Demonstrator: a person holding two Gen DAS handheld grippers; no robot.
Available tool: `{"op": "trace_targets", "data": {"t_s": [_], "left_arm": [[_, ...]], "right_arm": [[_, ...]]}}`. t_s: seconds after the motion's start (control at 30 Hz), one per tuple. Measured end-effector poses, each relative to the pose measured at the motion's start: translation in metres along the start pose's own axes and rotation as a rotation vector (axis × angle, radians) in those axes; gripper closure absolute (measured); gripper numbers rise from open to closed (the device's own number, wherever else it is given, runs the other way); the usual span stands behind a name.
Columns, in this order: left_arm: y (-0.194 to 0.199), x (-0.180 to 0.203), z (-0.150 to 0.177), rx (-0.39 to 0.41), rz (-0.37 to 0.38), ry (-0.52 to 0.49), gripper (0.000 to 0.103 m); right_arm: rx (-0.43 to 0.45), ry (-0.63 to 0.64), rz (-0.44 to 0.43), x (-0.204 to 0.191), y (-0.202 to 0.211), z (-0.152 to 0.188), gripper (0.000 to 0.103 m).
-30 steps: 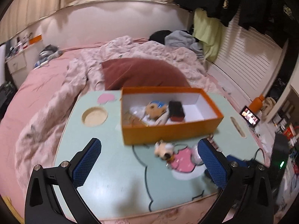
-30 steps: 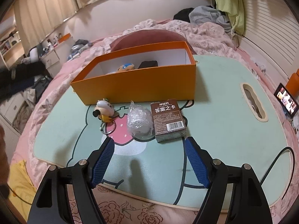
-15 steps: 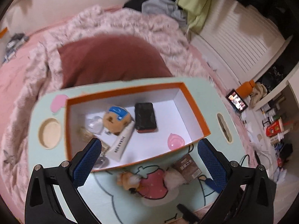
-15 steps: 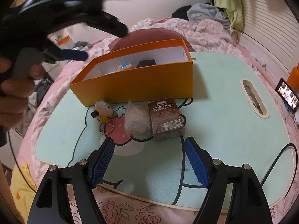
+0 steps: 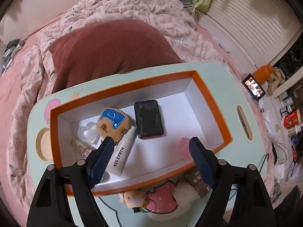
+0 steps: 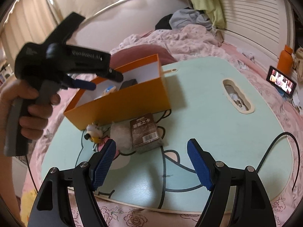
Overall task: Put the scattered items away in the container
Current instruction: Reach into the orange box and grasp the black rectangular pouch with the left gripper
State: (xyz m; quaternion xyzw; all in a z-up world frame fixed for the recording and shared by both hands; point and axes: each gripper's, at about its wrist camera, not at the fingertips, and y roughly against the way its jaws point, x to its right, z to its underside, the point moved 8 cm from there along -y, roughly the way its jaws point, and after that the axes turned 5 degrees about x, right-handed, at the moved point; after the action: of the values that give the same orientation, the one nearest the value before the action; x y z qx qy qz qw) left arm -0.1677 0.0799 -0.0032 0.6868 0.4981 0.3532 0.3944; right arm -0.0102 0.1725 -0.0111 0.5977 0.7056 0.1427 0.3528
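An orange box [image 5: 214,102] [image 6: 132,102] stands on the mint lap table [image 6: 198,98]. Inside lie a bear plush [image 5: 113,124], a black phone [image 5: 148,119], a white tube [image 5: 123,153], a clear item [image 5: 88,132] and a pink piece [image 5: 182,147]. My left gripper [image 5: 151,155] hovers open and empty above the box; it also shows in the right wrist view [image 6: 83,83]. On the table in front of the box lie a small dog keychain [image 6: 93,132], a white wrapped ball [image 6: 121,138] and a brown card box [image 6: 145,132]. My right gripper [image 6: 151,160] is open and empty, near the card box.
A dark red pillow [image 5: 109,47] and a rumpled blanket [image 5: 151,9] lie behind the table. A black cable [image 6: 280,151] runs over the table's right side. A phone with a lit screen [image 6: 282,81] and an orange bottle [image 6: 286,58] stand at right.
My left gripper has risen and moved forward over the box, now looking down into it. A pink piece has appeared in the box. My right gripper has shifted slightly right.
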Motion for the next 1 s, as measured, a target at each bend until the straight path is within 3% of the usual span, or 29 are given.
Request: {"op": "trace_targets", "data": {"t_s": [0.2,0.33,0.47,0.77,0.87,1.0], "left_arm": [[-0.011,-0.003,-0.006,-0.014,-0.033,-0.018,0.025],[-0.023,-0.007,-0.009,-0.050,-0.015,0.021,0.046],[-0.036,0.000,-0.014,-0.075,-0.009,0.019,0.046],[-0.076,-0.001,-0.017,-0.151,-0.075,0.028,0.046],[-0.081,0.001,-0.016,-0.135,-0.090,0.018,0.060],[-0.080,-0.001,-0.016,-0.141,-0.086,0.016,0.063]], "right_arm": [[-0.024,0.011,-0.008,-0.002,-0.005,0.002,0.025],[-0.029,0.009,-0.012,-0.001,-0.005,0.003,0.026],[-0.033,0.006,-0.015,0.001,-0.006,0.004,0.025],[-0.043,-0.005,-0.020,0.002,-0.009,0.005,0.025],[-0.043,-0.010,-0.022,0.003,-0.009,0.004,0.025],[-0.049,-0.013,-0.026,0.002,-0.010,0.006,0.025]]}}
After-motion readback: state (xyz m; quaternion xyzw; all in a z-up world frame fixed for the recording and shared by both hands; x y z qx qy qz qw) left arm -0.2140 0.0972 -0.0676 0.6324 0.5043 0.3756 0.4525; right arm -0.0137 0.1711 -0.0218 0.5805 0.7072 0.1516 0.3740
